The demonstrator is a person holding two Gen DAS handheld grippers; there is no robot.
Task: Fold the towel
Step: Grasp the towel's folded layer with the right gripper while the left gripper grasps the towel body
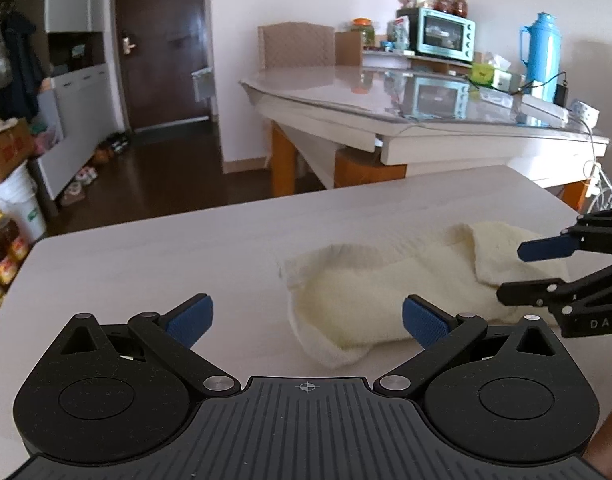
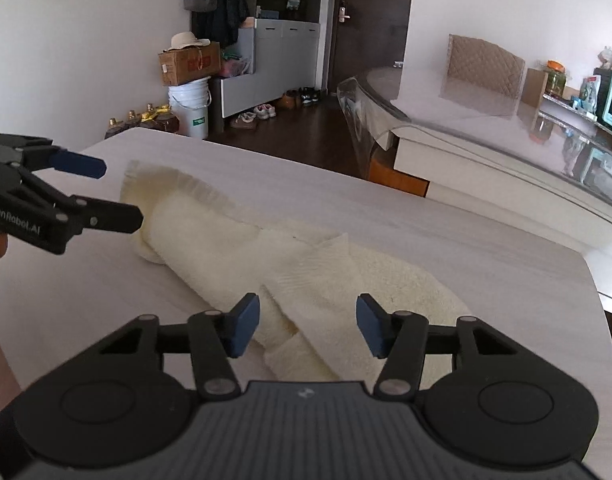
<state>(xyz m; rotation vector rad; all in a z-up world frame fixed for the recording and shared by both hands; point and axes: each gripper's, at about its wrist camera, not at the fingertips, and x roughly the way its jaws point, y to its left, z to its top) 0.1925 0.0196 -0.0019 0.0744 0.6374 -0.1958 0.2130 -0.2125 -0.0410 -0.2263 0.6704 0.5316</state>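
On the near pale wood-grain table point(image 1: 145, 248), largest item first: one cream towel point(image 1: 386, 292), crumpled into a long loose roll, unfolded, with a fringed end flap turned over. Long axis runs left to right across the person's front, so each end faces one tool. Left gripper point(image 1: 308, 318): jaws spread wide, nothing between the blue pads point(image 1: 191, 318); towel's left end lies just ahead and to its right. Right gripper point(image 2: 308, 326): jaws half spread, straddling the towel's right end, pads not seen pressing cloth. Judged nearer to a grasp: right gripper. Folding not yet begun.
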